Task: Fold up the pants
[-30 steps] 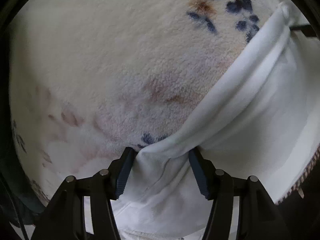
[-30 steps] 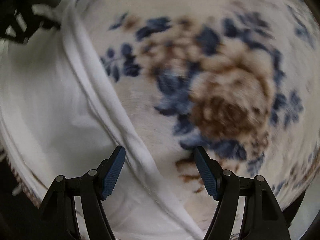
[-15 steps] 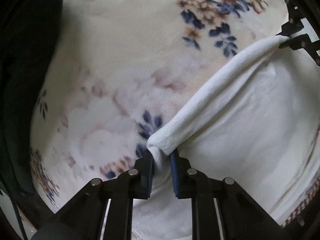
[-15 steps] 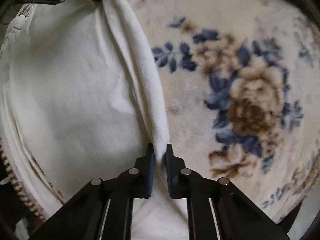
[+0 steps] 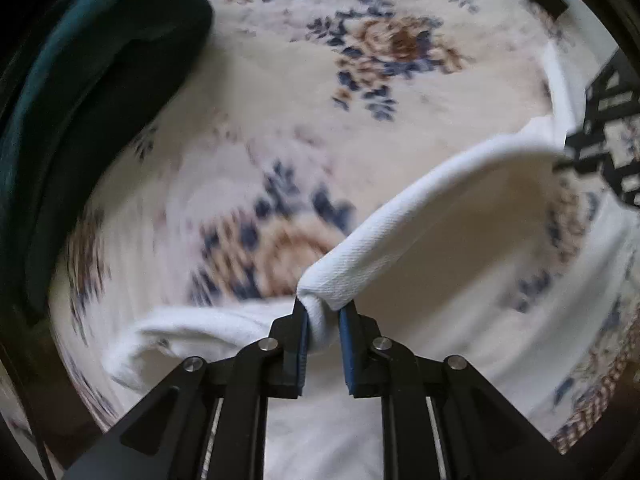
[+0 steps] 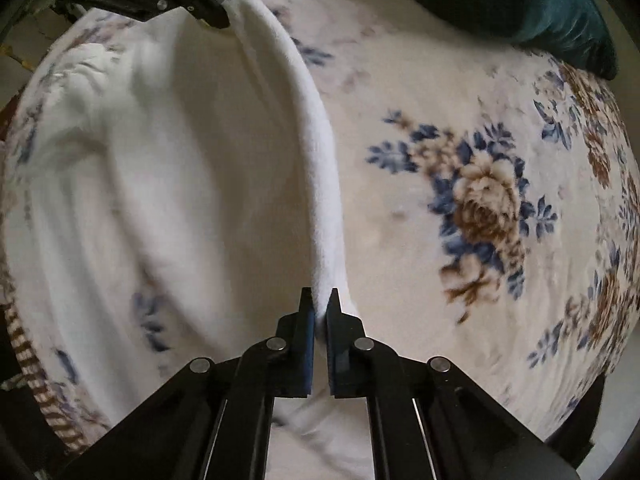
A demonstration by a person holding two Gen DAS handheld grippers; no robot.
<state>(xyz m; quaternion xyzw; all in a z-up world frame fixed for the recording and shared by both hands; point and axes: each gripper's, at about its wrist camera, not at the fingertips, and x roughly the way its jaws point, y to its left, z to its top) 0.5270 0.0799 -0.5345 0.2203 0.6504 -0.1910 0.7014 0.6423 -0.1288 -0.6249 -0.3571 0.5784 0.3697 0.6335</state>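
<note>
The white pants (image 5: 420,216) hang lifted above a floral blanket (image 5: 360,92). My left gripper (image 5: 323,312) is shut on one end of the thick white band, which runs up and right to the right gripper (image 5: 600,136) at the frame edge. In the right wrist view my right gripper (image 6: 320,300) is shut on the other end of the pants (image 6: 192,152); the band arcs up to the left gripper (image 6: 208,4) at top left. The cloth sags between the two and trails below the jaws.
The cream blanket (image 6: 480,200) with blue and brown flowers covers the surface. A dark teal cushion (image 5: 80,100) lies at its far edge, also in the right wrist view (image 6: 540,4). The blanket's brown striped trim (image 6: 32,380) marks the near edge.
Both grippers closed on the band of the pants, then rose with it; the cloth now hangs well above the blanket and the teal cushion has come into view.
</note>
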